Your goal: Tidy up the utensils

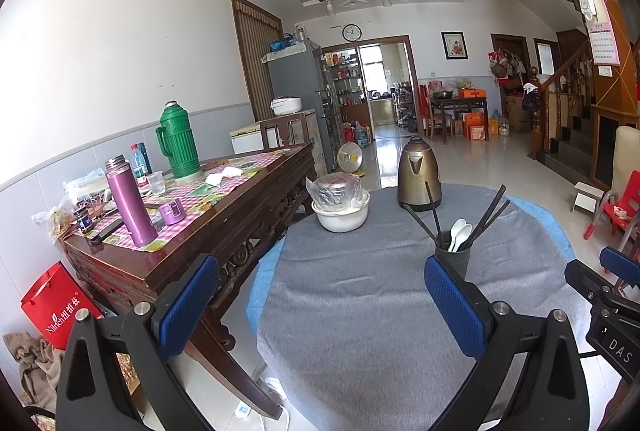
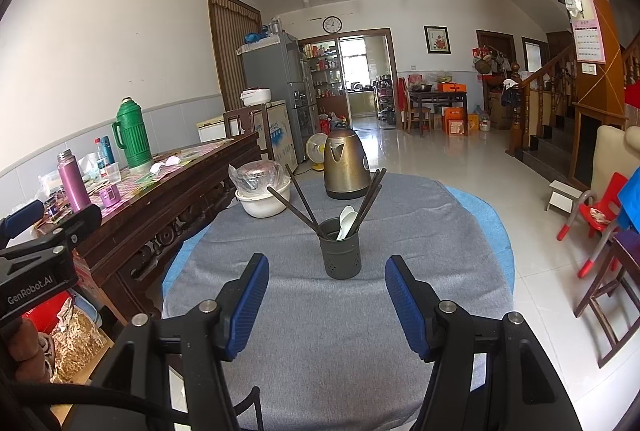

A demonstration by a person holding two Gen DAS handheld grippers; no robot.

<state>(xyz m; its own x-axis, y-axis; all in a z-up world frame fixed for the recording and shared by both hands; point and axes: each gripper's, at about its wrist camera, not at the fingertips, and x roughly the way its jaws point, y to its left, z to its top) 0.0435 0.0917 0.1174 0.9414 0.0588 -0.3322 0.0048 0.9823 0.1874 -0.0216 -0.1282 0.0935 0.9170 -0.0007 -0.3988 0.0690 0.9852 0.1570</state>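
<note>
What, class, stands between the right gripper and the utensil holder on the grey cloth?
Nothing visible does. The right gripper is open and empty, and only bare grey cloth lies between it and the utensil holder. The kettle and the covered white bowl stand beyond the holder, out of the path.

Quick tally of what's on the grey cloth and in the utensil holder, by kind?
Utensil holder: 1
White spoons in the holder: 2
Dark chopsticks in the holder: 5 sticks can be made out
Kettle: 1
White bowl with a bagged pot on top: 1
Total: 10
</note>
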